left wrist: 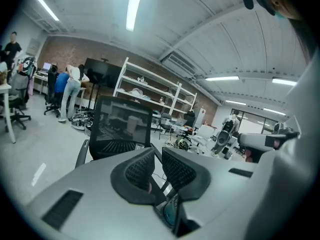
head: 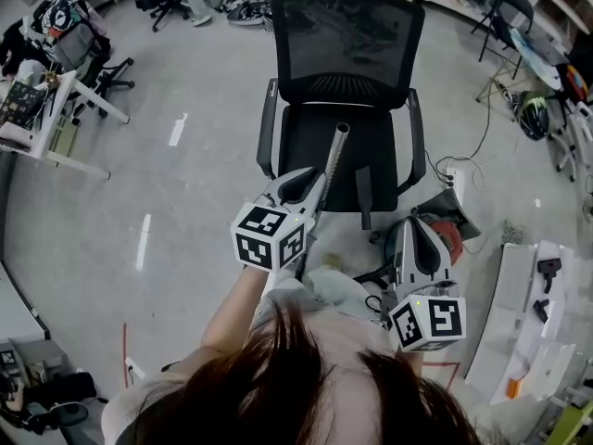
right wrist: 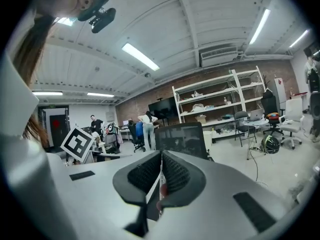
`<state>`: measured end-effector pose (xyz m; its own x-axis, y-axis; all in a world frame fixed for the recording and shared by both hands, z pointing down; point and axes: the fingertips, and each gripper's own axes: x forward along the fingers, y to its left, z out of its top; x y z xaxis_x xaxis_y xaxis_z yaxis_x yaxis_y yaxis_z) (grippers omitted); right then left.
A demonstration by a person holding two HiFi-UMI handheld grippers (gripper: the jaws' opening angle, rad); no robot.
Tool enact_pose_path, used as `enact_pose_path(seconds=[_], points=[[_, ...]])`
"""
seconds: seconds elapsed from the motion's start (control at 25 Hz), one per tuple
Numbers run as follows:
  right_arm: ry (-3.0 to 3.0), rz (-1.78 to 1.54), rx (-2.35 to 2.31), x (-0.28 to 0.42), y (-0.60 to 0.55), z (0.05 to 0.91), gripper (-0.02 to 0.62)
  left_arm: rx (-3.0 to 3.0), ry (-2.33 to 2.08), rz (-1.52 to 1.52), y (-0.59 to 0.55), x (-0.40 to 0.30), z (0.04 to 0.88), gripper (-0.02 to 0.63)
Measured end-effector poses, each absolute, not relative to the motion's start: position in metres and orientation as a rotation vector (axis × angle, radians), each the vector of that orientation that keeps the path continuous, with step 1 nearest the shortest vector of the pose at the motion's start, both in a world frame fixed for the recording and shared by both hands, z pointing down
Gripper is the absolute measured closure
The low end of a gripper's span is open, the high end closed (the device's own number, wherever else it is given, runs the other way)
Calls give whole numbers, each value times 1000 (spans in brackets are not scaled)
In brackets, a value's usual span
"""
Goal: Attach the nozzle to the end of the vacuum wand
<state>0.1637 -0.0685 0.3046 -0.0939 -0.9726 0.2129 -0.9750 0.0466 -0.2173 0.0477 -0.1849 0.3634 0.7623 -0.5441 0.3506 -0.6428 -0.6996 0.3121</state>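
Observation:
A silver vacuum wand lies slanted over the seat of a black office chair, its open end near the backrest. Its lower part passes under my left gripper, which is shut with nothing seen between its pads. Whether the gripper touches the wand I cannot tell. The wand's tip peeks above the left jaw. A narrow black piece, apparently the nozzle, rests on the seat's front edge. My right gripper hovers right of the chair, shut and empty.
A red and grey vacuum body sits on the floor beneath the right gripper, beside cables and a power strip. White tables with small black attachments stand at the right. Desks, shelves and people fill the far room.

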Motion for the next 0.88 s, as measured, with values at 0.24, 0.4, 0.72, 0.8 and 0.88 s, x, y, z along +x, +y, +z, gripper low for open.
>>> enact_pose_path(seconds=[0.24,0.4,0.72,0.8,0.88], points=[[-2277,541,2050,186,-82,319,569,2534,-955,353,-208,69,379,558],[-2291,573,2008,195,-88,331,569,2527,-981,368,-221,79,393,539],[-2287,621,1954,205,-95,355,569,2524,-1004,477,-244,94,432,507],[-2284,627,1941,206,-96,359,569,2530,-1006,497,-248,96,440,492],[-2282,637,1930,206,-98,363,569,2527,-1007,503,-252,99,446,482]])
